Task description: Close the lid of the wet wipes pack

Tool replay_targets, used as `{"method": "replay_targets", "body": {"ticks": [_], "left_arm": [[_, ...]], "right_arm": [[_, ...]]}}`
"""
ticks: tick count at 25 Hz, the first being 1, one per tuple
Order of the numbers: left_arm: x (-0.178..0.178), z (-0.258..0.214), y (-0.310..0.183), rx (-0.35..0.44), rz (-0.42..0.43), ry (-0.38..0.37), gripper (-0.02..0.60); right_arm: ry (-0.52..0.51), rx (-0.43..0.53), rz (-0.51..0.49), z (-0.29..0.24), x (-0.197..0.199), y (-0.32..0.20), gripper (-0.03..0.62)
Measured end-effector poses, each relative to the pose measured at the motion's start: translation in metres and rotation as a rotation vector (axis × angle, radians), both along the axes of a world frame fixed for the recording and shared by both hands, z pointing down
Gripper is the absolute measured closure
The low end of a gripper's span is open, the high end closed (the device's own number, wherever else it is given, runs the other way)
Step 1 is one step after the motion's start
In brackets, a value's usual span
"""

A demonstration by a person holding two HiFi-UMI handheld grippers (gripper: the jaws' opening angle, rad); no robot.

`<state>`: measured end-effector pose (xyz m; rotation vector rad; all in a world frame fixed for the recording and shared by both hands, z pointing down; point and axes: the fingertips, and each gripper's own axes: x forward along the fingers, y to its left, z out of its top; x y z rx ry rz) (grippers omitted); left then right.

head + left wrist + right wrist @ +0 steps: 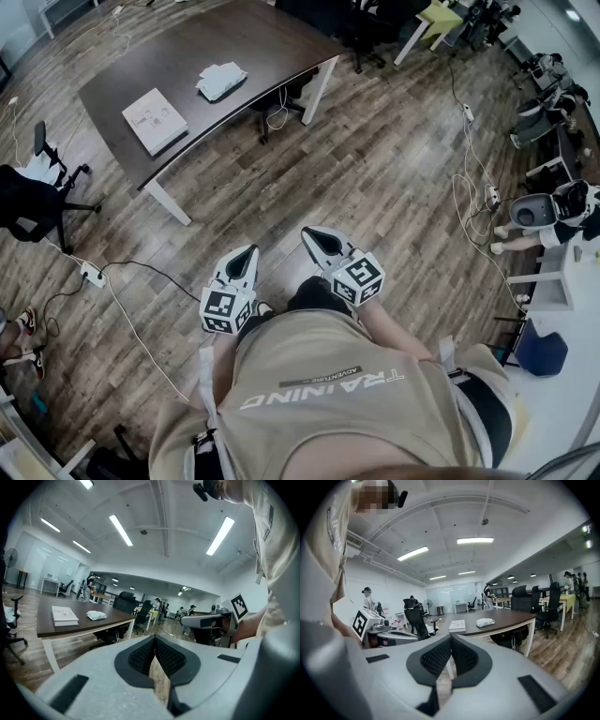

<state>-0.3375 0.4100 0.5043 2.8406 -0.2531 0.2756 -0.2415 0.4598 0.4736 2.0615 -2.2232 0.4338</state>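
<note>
The white wet wipes pack lies on the dark brown table, far ahead of me; its lid is too small to make out. It also shows in the left gripper view as the pack and in the right gripper view as the pack. My left gripper and right gripper are held close to my body above the wooden floor, well short of the table. Both are shut with nothing between their jaws: left gripper, right gripper.
A white book lies on the table near the pack. A black office chair stands at the left, another chair is tucked under the table. A power strip and cables run across the floor. People and desks fill the far room.
</note>
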Motion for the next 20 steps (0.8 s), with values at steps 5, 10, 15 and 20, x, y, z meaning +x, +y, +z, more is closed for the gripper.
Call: {"method": "replay_targets", "body": {"ticks": [5,10,15,20], "left_arm": [[0.007,0.008,0.0,-0.039,0.008,0.012,0.577],[0.028,0.018,-0.003,-0.063,0.038,0.007,0.577],[0.047,0.031,-0.021,-0.091,0.015,-0.006,0.577],[0.064,0.028,-0.052,-0.134,-0.075,-0.001,0.577]], "right_arm": [[0.023,-0.024,0.009,0.005,0.006,-0.002,0.58],[0.001,-0.034,0.02,0.006,0.022,0.003,0.58],[-0.041,-0.054,0.019,0.021,0.039,-0.007,0.58],[-0.105,-0.017,-0.019,0.029,0.063,-0.045,0.58]]}}
